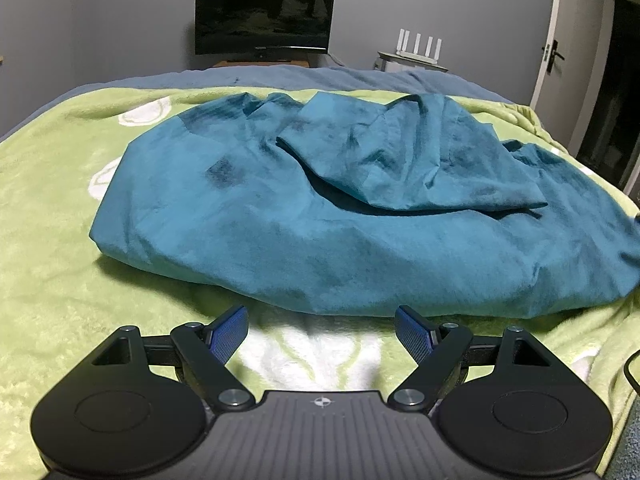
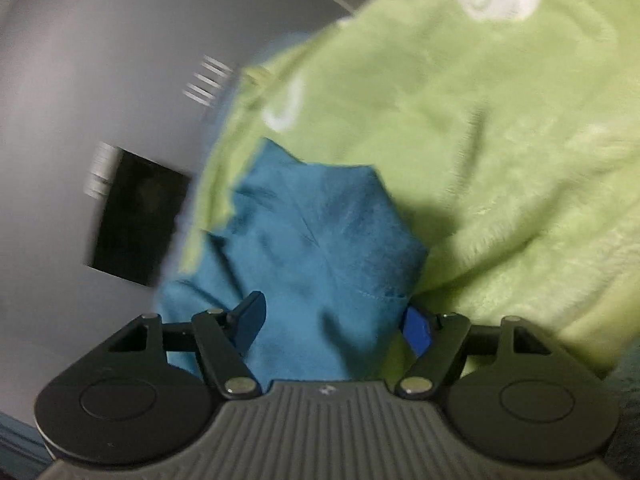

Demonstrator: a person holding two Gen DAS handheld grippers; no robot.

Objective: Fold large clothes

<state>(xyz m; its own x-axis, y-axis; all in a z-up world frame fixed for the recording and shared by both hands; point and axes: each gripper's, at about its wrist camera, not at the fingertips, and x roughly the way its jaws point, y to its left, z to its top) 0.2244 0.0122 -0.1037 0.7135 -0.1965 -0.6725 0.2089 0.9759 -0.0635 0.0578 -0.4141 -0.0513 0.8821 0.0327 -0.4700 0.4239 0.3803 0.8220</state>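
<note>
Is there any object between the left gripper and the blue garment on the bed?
Nothing visible. The left gripper stands open over the green blanket, and only bare blanket lies between it and the near edge of the blue garment.

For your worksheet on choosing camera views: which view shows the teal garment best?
The left wrist view: the whole teal garment lies sharp and crumpled on the green blanket. The right wrist view is blurred and shows only one part of it.
</note>
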